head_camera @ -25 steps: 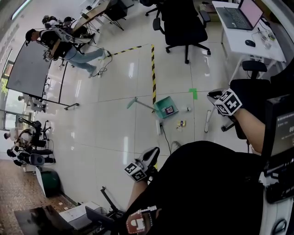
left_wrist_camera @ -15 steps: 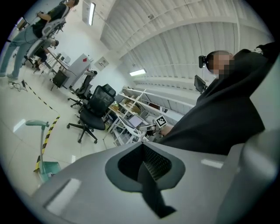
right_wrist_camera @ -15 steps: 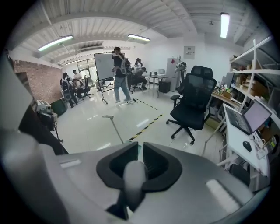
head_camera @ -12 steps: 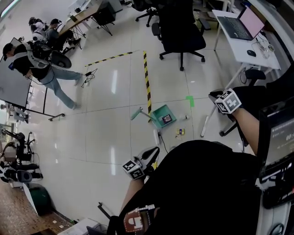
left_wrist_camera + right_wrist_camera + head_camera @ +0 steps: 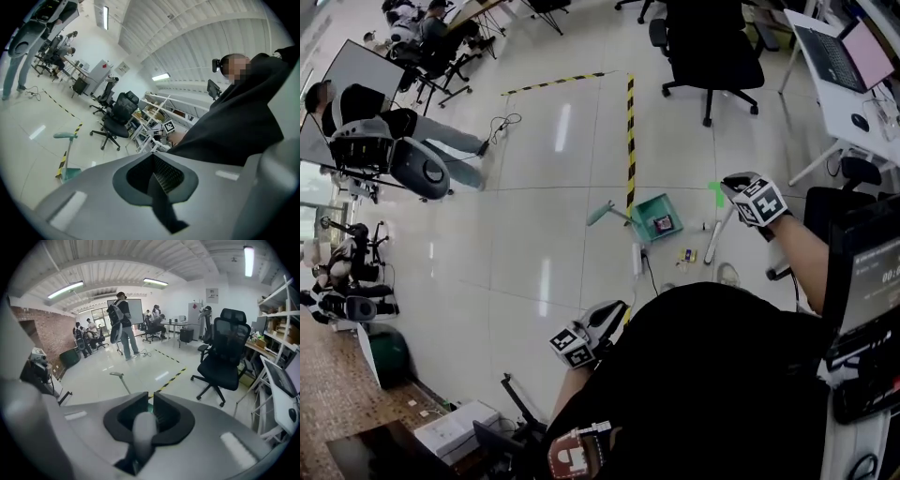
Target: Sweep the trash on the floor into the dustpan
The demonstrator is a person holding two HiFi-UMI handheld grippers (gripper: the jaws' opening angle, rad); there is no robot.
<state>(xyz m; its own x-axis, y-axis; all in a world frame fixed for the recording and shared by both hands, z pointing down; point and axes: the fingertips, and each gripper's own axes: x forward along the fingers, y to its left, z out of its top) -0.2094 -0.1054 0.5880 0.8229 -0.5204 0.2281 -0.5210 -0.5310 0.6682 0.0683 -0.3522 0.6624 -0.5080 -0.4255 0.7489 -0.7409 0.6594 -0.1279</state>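
Observation:
A teal dustpan [image 5: 652, 211] lies on the pale tiled floor with its long handle [image 5: 602, 213] pointing left; a small dark item [image 5: 663, 223] lies in the pan. A yellow scrap of trash [image 5: 687, 255] lies just right of it. My right gripper [image 5: 736, 186] is shut on a white broom handle [image 5: 717, 234] that slants down to the floor near the scrap; the handle fills the jaws [image 5: 143, 427]. My left gripper [image 5: 614, 309] hangs shut by my side with nothing visible in it [image 5: 152, 157]. The left gripper view also catches the dustpan [image 5: 70, 173].
A yellow-black tape line [image 5: 629, 141] runs up the floor from the dustpan. A black office chair [image 5: 712, 56] and a desk with a laptop [image 5: 848, 56] stand at the back right. A white bar [image 5: 637, 258] and a cable lie near my feet. People stand at the far left [image 5: 384, 131].
My right gripper with the broom handle has swung left, closer to the dustpan and scrap. The left gripper has held still. The person at the back left has walked further left.

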